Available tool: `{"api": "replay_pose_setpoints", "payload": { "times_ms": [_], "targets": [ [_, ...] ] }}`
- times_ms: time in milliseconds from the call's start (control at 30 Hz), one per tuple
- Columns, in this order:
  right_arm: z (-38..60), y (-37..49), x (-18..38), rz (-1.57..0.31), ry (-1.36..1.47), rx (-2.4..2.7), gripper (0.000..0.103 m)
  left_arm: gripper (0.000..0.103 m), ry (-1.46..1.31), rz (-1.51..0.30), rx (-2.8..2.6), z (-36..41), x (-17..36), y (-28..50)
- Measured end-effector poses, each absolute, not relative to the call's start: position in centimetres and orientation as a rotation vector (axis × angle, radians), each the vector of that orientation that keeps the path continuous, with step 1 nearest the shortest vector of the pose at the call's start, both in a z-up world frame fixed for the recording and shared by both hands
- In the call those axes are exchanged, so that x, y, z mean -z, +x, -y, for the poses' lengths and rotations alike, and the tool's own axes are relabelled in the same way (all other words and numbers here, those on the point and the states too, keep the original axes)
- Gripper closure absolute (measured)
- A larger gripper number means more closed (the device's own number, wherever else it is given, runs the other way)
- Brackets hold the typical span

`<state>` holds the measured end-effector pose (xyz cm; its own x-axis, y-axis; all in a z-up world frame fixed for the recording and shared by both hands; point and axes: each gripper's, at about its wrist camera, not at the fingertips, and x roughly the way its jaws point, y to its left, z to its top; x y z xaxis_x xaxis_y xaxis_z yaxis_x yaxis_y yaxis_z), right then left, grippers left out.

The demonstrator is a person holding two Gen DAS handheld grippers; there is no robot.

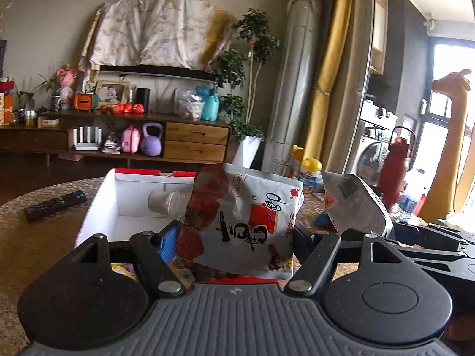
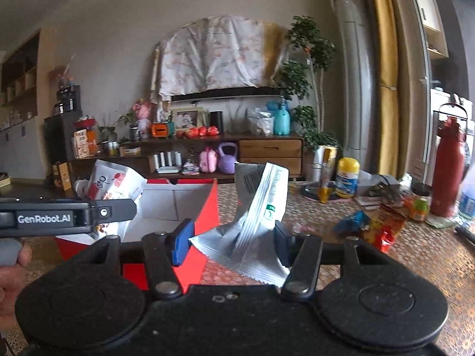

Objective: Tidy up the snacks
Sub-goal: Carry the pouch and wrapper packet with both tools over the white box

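My left gripper (image 1: 234,237) is shut on a white and red snack bag (image 1: 237,219), held over the near edge of the red box with white inside (image 1: 98,204). A white bottle (image 1: 163,203) lies in the box. My right gripper (image 2: 234,237) is shut on a silver snack packet (image 2: 255,216), held above the table just right of the red box (image 2: 212,204). The silver packet shows in the left wrist view (image 1: 353,204), and the white bag in the right wrist view (image 2: 112,184). Loose snack bags (image 2: 377,225) lie on the table to the right.
A black remote (image 1: 55,204) lies left of the box. A yellow-capped jar (image 2: 347,178), a red flask (image 2: 448,163) and small jars (image 2: 418,204) stand at the table's right. The patterned table (image 2: 415,267) extends right. A TV cabinet (image 1: 190,142) stands behind.
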<state>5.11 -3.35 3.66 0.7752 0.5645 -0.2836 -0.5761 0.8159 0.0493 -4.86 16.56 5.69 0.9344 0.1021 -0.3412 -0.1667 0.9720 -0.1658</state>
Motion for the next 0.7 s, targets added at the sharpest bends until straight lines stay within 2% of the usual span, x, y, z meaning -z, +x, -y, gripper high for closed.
{"api": "replay_pose_setpoints", "payload": {
  "times_ms": [700],
  "targets": [
    [-3.7,6.2,-4.5,-0.323,-0.087,-0.79,0.048,0.03,-0.148,-0.385,-0.203,-22.0,-5.5,-2.4]
  ]
}}
